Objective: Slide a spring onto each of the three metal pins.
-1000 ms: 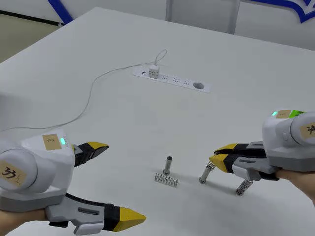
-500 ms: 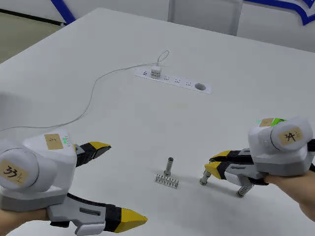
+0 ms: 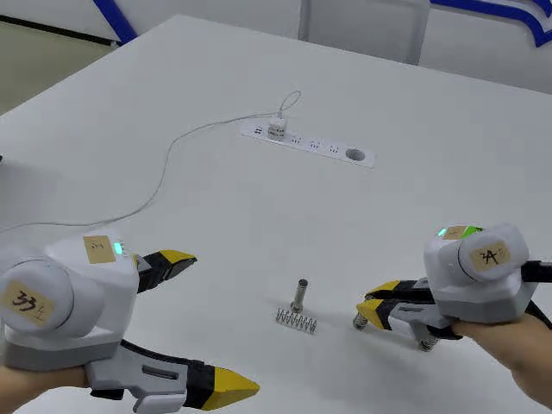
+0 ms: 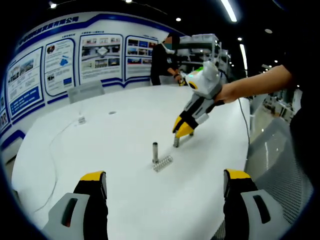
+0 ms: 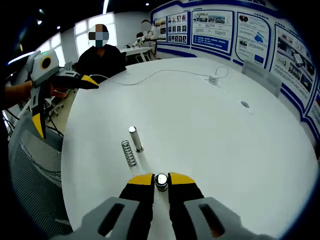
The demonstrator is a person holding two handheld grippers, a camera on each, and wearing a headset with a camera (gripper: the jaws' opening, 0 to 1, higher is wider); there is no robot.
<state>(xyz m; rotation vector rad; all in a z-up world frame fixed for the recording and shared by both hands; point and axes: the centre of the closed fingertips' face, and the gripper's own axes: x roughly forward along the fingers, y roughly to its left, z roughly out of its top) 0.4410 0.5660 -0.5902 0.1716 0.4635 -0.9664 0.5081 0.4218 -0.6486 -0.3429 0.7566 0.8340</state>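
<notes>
**Right claw** point(image 5: 161, 181): jaws drawn nearly together, pinching the round top of an upright metal pin, the held pin point(image 5: 161, 180). In the head view this claw point(image 3: 373, 300) sat low over the table point(image 3: 259, 216), with the held pin point(image 3: 360, 321) standing on the surface under its yellow tips. From the left gripper view it point(image 4: 183, 131) reached in from the right, tips pointed down.

**Left claw** point(image 4: 165, 176): jaws spread wide, nothing between them. It was raised at the near left of the table, well apart from the pins point(image 3: 216, 323).

**Bare pin** point(image 3: 300, 293): upright, no spring on it, near the table's middle, left of the held pin.

**Loose spring** point(image 3: 296, 321): lying flat on the table just beside the base of the bare pin, on its near side; also seen alongside it in the right gripper view point(image 5: 128, 152).

**Third pin** point(image 3: 425, 343): mostly hidden beneath the right claw's body; coils appeared to be on it, though this was not certain.

**Power strip** point(image 3: 306, 144): white, at the far side, with a plug point(image 3: 277, 129) seated in it and a cable point(image 3: 164, 164) trailing left.
</notes>
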